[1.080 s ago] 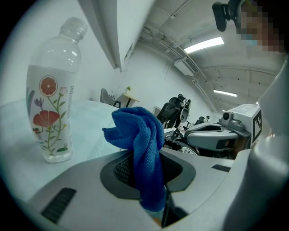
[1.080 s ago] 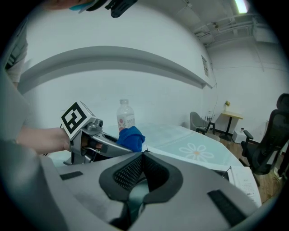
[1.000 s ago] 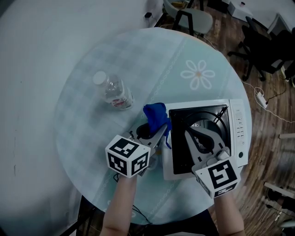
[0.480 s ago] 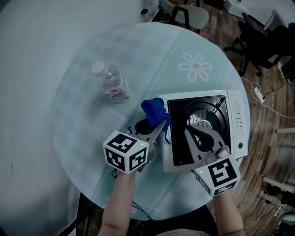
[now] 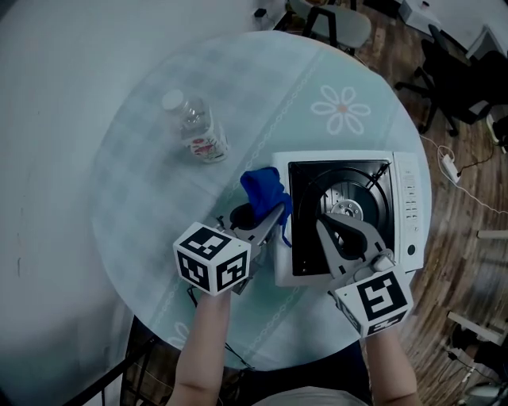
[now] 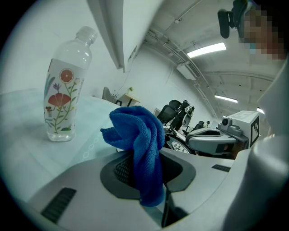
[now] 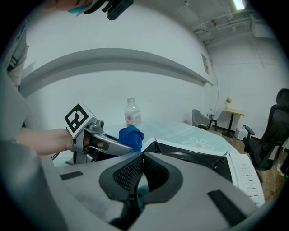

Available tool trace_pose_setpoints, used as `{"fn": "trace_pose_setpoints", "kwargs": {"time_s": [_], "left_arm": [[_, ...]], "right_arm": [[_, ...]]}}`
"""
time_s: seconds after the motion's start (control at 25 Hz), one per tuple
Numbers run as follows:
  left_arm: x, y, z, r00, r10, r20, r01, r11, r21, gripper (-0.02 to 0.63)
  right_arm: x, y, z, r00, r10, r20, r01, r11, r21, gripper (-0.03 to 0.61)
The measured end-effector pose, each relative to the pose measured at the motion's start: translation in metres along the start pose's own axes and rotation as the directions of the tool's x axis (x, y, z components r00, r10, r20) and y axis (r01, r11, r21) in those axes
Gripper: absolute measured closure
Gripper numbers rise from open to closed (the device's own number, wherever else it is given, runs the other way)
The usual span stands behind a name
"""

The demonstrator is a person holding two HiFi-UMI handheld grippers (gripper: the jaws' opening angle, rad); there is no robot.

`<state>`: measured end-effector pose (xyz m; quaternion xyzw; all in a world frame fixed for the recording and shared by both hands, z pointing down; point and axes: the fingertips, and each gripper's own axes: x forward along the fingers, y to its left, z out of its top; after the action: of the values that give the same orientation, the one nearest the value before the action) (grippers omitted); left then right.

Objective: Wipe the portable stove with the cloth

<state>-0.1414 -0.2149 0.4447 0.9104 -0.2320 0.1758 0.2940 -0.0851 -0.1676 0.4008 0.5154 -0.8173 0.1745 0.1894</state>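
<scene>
The portable stove [image 5: 349, 214] is white with a black top and stands at the right of the round table [image 5: 143, 198]. My left gripper [image 5: 274, 216] is shut on a bunched blue cloth [image 5: 264, 190], held at the stove's left edge. The cloth [image 6: 137, 140] sticks up from between the pads, with the stove's burner [image 6: 178, 144] beyond it. My right gripper [image 5: 323, 226] hovers over the black top, jaws together and nothing in them. Its own view shows the right gripper [image 7: 141, 159] shut, with the cloth [image 7: 131, 135] and the left gripper [image 7: 122, 146] ahead.
A clear plastic bottle [image 5: 197, 131] with a flowered label stands upright on the table behind the cloth, seen as the bottle [image 6: 63, 90] at left. Chairs [image 5: 333, 24] and a black office chair [image 5: 460, 71] stand beyond the table. A power strip [image 5: 448, 168] lies on the wood floor.
The head view has shifted a little. Both grippers stay at about the same places by the stove, the left one still holding the cloth.
</scene>
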Motion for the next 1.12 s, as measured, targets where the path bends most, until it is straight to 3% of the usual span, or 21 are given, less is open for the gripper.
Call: {"fn": "trace_pose_setpoints", "kwargs": {"time_s": [0.32, 1.12], "left_arm": [[-0.01, -0.011, -0.013, 1.0, 0.028, -0.01, -0.029, 1.0, -0.012, 0.506], [-0.032, -0.038, -0.043, 0.993, 0.121, -0.014, -0.122, 0.992, -0.036, 0.506]], "right_arm": [[-0.012, 0.001, 0.001, 0.999, 0.048, 0.009, -0.047, 0.997, -0.054, 0.555], [-0.053, 0.013, -0.014, 0.99, 0.137, 0.013, -0.136, 0.987, -0.082, 0.555]]}}
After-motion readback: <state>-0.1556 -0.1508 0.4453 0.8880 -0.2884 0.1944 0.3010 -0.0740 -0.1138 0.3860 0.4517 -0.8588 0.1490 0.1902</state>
